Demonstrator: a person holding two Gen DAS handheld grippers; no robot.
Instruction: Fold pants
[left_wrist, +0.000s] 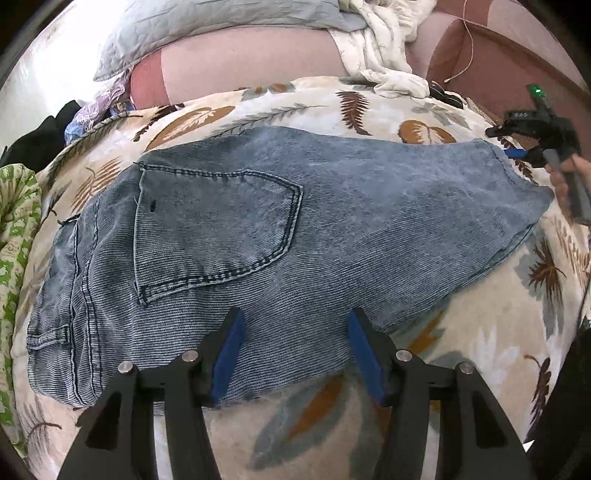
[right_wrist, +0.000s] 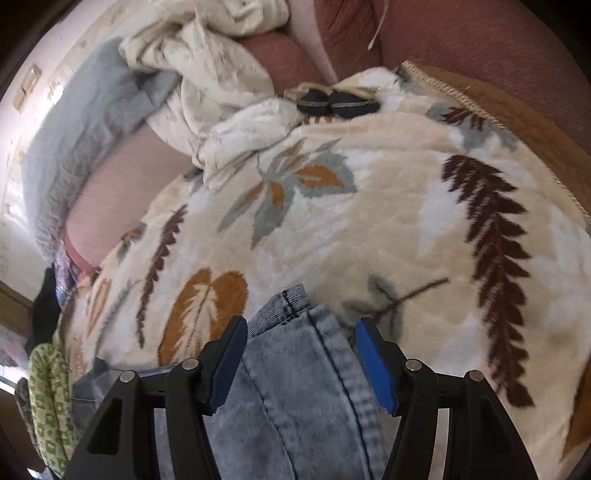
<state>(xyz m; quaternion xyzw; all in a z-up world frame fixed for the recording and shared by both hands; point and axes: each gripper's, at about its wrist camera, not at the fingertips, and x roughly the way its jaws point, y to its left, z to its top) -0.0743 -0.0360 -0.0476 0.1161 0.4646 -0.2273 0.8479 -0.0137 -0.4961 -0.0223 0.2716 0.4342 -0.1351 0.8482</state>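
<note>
Both tongs, left and right, wide open, empty, pants flat beneath and between.

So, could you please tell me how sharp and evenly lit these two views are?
Left wrist view: the jeans look sharp, with window glare washing out the upper left and fisheye bending at the edges. Right wrist view: the blanket is slightly motion-blurred, glare again at left.
</note>
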